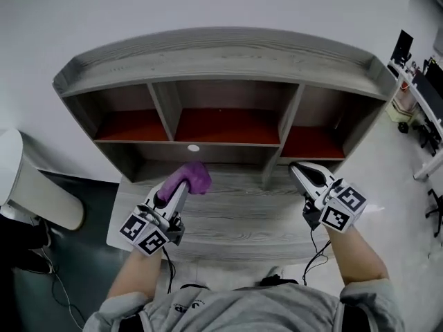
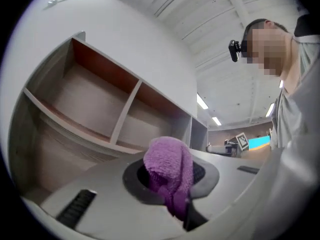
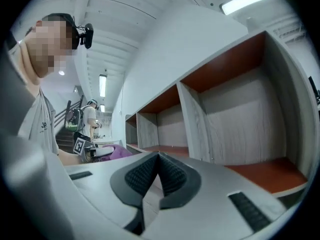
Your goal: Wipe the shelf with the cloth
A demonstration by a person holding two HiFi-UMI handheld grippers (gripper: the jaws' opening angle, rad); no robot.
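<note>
Shelf (image 1: 221,57): grey wood-grain unit against a white wall, with a curved top board, three open compartments side by side with red-brown floors, and a broad grey lower board in front of them. Cloth (image 1: 188,178): purple, fluffy terry, bunched into a drooping wad and pinched between the jaws of the left gripper (image 1: 176,192). It is held above the lower board just before the left and middle compartments; contact with the board cannot be told.
</note>
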